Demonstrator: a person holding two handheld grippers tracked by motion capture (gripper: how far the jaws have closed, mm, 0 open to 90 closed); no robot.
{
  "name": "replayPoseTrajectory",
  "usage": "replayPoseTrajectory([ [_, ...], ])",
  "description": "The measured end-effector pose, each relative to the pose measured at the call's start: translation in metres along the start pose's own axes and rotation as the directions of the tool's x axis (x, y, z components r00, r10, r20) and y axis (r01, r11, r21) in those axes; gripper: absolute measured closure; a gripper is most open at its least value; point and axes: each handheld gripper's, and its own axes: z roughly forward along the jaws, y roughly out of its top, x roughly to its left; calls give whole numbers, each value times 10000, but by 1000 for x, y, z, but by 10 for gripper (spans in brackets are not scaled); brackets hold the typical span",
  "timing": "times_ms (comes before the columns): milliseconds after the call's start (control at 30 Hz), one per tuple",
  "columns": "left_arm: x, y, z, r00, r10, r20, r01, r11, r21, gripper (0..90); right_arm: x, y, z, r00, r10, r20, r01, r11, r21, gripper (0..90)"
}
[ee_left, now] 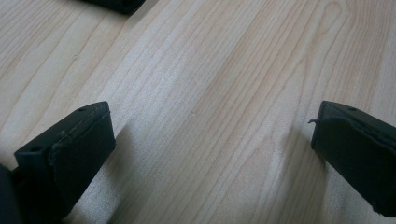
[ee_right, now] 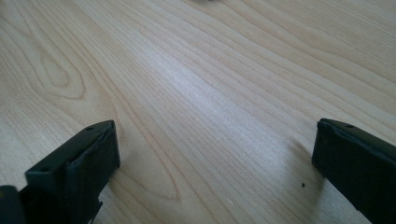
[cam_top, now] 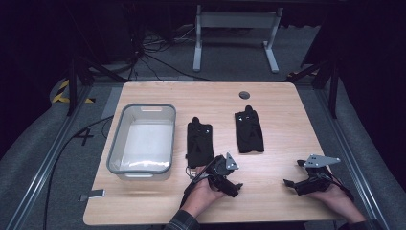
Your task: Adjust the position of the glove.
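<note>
Pale wood grain runs across the whole table (cam_top: 277, 100), and on it lie two black folded cloth bundles. One bundle (cam_top: 199, 143) sits near the middle, just right of a grey plastic bin (cam_top: 116, 139) that stands toward the left edge with its long side running front to back. The other bundle (cam_top: 249, 132) lies a little farther back and to the right, apart from the first. Both look soft and flat, roughly oblong, each with a small knob or tab at its far end.

Near the front edge the left gripper (ee_left: 205, 140) rests low over bare wood just in front of the middle bundle, jaws spread wide with nothing between them. The right gripper (ee_right: 215, 154) lies toward the front right corner, jaws likewise wide apart over bare wood.
</note>
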Motion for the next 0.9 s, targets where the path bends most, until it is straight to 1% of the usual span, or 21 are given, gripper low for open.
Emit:
replayPoseTrajectory([
  [67, -1, 0, 0, 10000, -5, 9, 5, 10000, -4, 0, 0, 1, 0, 10000, -2, -8, 2, 10000, 32, 17],
  [100, -1, 0, 0, 10000, -3, 25, 3, 10000, 4, 0, 0, 1, 0, 10000, -37, -77, 38, 9999, 105, 38],
  [133, -1, 0, 0, 10000, 34, 57, -34, 10000, 19, 0, 0, 3, -1, 9999, -99, -135, 100, 9999, 122, 82],
  [200, -2, 0, 0, 10000, 39, 76, -40, 10000, 44, 0, 0, 5, -3, 9997, -218, -137, 219, 9997, 75, 199],
  [233, -1, 0, 0, 9999, 92, 85, -92, 10000, 7, 0, 0, 8, -4, 9994, -349, -26, 349, 9994, -7, 227],
  [267, -1, 1, 1, 9999, 118, 105, -118, 9999, -7, 0, 0, 10, -4, 9990, -439, 27, 439, 9990, -23, 295],
  [333, -1, 1, 1, 9998, 141, 122, -141, 9999, -7, 0, 0, 14, -5, 9988, -479, -83, 477, 9987, -161, 405],
  [367, -1, 1, 1, 9998, 141, 122, -141, 9999, -7, 0, 0, 14, -5, 9988, -479, -83, 477, 9987, -161, 405],
  [400, -1, 1, 1, 9998, 155, 131, -155, 9999, -6, 0, 0, 16, -5, 9983, -572, -123, 569, 9981, -216, 462],
  [433, -1, 1, 1, 9998, 156, 134, -156, 9999, -6, 0, -1, 20, -4, 9976, -645, -251, 639, 9977, -231, 551],
  [467, -1, 1, 1, 9998, 156, 134, -156, 9999, -6, 0, -1, 24, -3, 9965, -756, -347, 746, 9968, -292, 660],
  [533, -1, 1, 1, 9998, 157, 133, -157, 9999, -5, 0, -2, 30, -1, 9958, -768, -493, 752, 9966, -336, 767],
  [600, -1, 1, 1, 9998, 163, 150, -163, 9999, -10, 0, -4, 35, 2, 9959, -651, -629, 631, 9974, -340, 856],
  [633, -1, 1, 1, 9997, 162, 173, -162, 9999, -5, 0, -5, 39, 4, 9961, -613, -633, 592, 9977, -340, 884],
  [667, -1, 1, 1, 9997, 181, 184, -181, 9998, 8, 0, -6, 41, 5, 9961, -589, -660, 571, 9979, -289, 894],
  [767, -1, 1, 1, 9996, 190, 185, -190, 9998, 13, 0, -9, 49, 11, 9949, -509, -870, 482, 9983, -331, 897],
  [833, -1, 1, 1, 9996, 189, 186, -190, 9998, 10, 0, -11, 55, 16, 9941, -587, -909, 553, 9977, -403, 897],
  [867, -1, 1, 1, 9996, 189, 186, -190, 9998, 10, 0, -11, 55, 16, 9941, -587, -909, 553, 9977, -403, 897],
  [900, -1, 1, 1, 9997, 181, 179, -181, 9998, 6, 0, -12, 62, 19, 9929, -655, -990, 609, 9970, -486, 898],
])
